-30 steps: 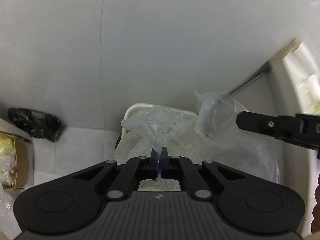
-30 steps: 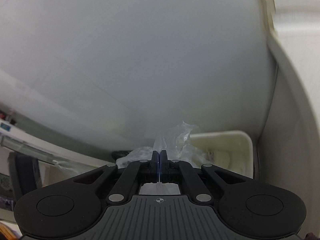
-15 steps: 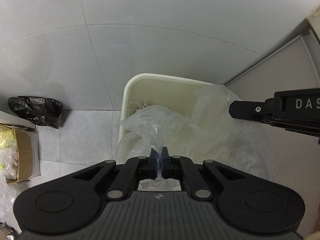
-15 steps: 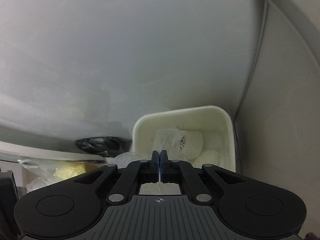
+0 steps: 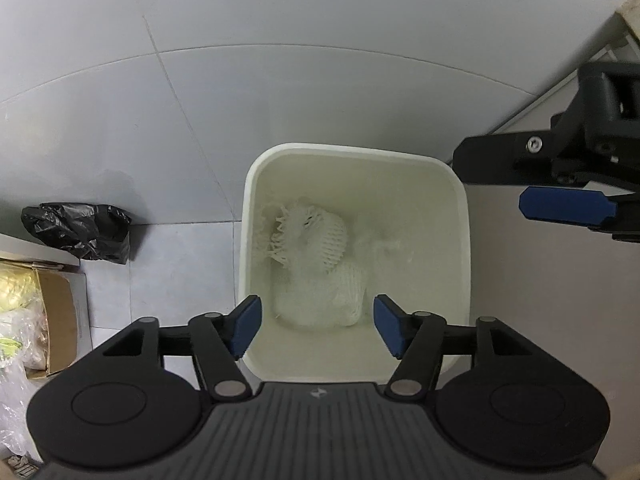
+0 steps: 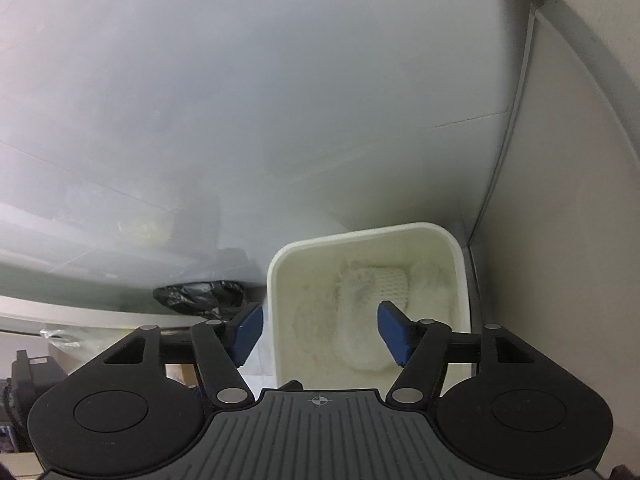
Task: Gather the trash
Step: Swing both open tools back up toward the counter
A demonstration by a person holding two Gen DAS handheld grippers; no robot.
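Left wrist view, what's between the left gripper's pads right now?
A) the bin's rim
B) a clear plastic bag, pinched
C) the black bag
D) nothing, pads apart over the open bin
D: the left gripper has its jaws opening with nothing between the pads, and past them you look straight into the white bin at the foam netting; the black bag lies on the floor off to the side.

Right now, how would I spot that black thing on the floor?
Find the cream bin against the grey wall. Left of it, on the floor tiles, lies a crumpled black plastic bag, the only dark, glossy thing there, next to a cardboard box.
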